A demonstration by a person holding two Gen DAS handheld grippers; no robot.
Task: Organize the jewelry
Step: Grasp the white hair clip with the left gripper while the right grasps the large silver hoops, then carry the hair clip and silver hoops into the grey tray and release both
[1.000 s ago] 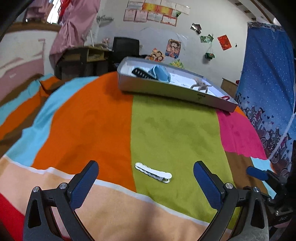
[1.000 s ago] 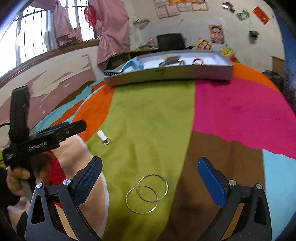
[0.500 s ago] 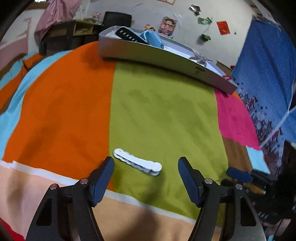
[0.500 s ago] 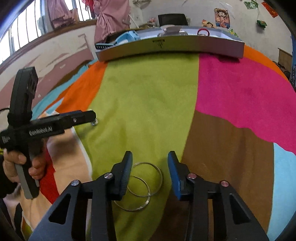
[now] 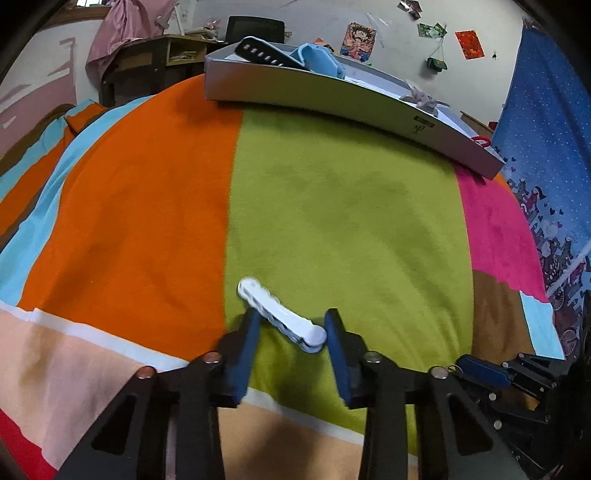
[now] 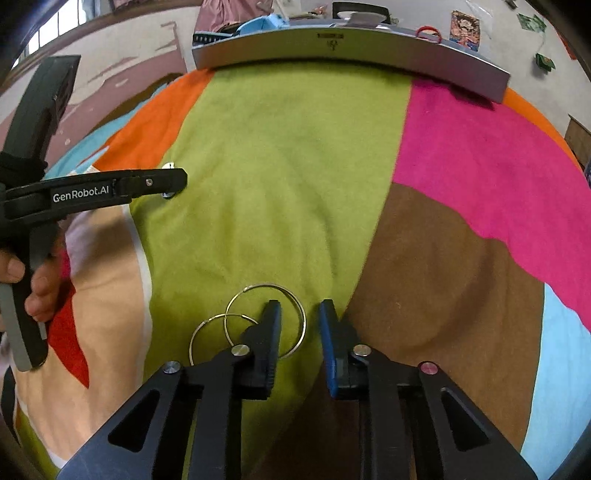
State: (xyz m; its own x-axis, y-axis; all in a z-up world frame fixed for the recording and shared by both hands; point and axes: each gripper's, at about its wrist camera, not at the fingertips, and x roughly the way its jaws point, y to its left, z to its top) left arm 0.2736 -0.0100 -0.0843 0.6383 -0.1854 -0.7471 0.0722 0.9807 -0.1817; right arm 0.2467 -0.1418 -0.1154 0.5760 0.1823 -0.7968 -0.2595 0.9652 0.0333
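Observation:
A white scalloped hair clip (image 5: 284, 319) lies on the green stripe of the blanket. My left gripper (image 5: 291, 325) has its jaws narrowed around the clip, touching or almost touching it at both sides. Two thin metal hoop rings (image 6: 266, 321) lie overlapping on the green stripe. My right gripper (image 6: 300, 314) is lowered over them, part open, with the right edge of the larger hoop between the jaws and the left finger (image 6: 267, 332) inside that hoop. A grey tray (image 5: 332, 94) stands at the far side with a blue watch (image 5: 314, 62) in it.
The striped blanket (image 6: 295, 166) covers the whole surface. The tray (image 6: 351, 44) also holds a black strap (image 5: 258, 51), a grey clip (image 5: 421, 98) and a red ring (image 6: 428, 31). The left gripper's body (image 6: 96, 188) reaches in from the left in the right wrist view. A blue curtain (image 5: 546, 110) hangs at right.
Both grippers have come down and forward and narrowed their jaws: the left around the white clip, which has turned, the right over the hoops.

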